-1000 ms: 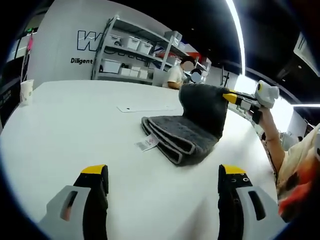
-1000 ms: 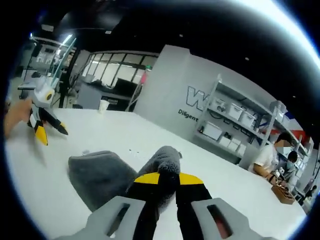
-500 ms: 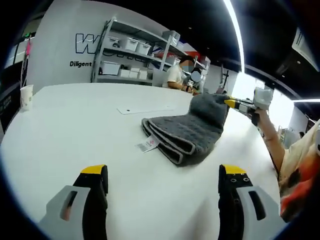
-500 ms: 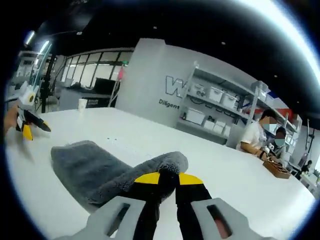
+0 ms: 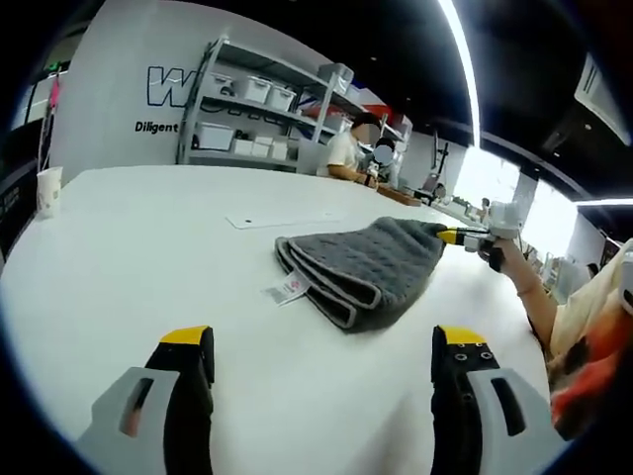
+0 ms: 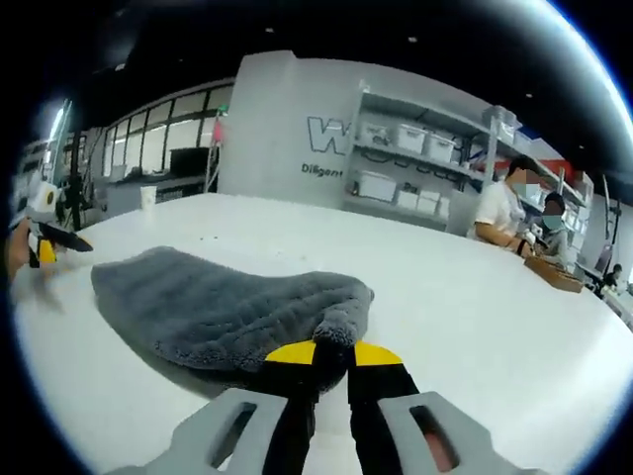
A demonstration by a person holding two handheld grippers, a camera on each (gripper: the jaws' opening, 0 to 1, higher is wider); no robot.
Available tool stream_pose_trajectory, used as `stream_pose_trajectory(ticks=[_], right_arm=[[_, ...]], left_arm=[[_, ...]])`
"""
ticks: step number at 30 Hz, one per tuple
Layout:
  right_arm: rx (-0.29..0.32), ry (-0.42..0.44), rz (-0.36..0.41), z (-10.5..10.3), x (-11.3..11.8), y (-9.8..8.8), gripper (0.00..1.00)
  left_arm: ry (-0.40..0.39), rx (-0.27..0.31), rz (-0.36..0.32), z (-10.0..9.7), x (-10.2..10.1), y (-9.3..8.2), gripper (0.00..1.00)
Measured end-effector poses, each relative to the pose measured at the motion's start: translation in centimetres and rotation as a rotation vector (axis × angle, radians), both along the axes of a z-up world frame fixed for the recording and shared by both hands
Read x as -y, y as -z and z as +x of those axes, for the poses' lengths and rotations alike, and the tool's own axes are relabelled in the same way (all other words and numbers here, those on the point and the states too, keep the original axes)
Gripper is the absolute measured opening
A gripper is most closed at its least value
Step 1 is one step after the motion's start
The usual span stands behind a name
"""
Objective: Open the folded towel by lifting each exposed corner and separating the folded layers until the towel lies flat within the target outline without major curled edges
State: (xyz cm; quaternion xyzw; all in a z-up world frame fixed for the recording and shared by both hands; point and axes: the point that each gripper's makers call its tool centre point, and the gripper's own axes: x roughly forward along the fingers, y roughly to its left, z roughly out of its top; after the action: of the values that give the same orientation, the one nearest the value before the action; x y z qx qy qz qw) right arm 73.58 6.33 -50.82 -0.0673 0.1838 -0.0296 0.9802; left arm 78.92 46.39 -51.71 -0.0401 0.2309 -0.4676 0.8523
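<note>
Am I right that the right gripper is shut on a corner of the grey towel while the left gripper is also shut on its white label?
Only partly. The right gripper is indeed shut on a corner of the grey towel, but the left gripper is open and holds nothing. The left gripper view shows its jaws spread wide over the bare white table, well short of the white label.
</note>
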Motion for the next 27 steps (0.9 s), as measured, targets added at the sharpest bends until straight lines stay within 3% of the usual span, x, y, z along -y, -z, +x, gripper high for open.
stream_pose_trajectory(ticks=[9,16,18,21,23,27], right_arm=[[-0.105,0.000,-0.016,-0.9,0.6,3.8,0.07],[-0.100,-0.008,-0.011,-0.9,0.7,3.7,0.10],[-0.107,0.000,-0.054,-1.1,0.9,3.5,0.15],[-0.116,0.010,-0.155,-1.3,1.7,2.8,0.31],[-0.128,0.049,-0.234,-1.8,2.5,2.2,0.50],[-0.160,0.077,-0.297,-2.8,3.2,1.2,0.73]], left_arm=[[0.000,0.003,0.000,0.0,0.0,0.0,0.89],[0.005,0.002,-0.011,0.0,0.0,-0.2,0.88],[0.004,0.006,-0.006,0.1,0.0,-0.2,0.88],[0.005,0.007,-0.008,0.0,0.0,-0.3,0.88],[0.007,0.010,-0.009,0.0,0.1,-0.4,0.89],[0.013,0.013,-0.008,-0.1,0.2,-0.4,0.89]])
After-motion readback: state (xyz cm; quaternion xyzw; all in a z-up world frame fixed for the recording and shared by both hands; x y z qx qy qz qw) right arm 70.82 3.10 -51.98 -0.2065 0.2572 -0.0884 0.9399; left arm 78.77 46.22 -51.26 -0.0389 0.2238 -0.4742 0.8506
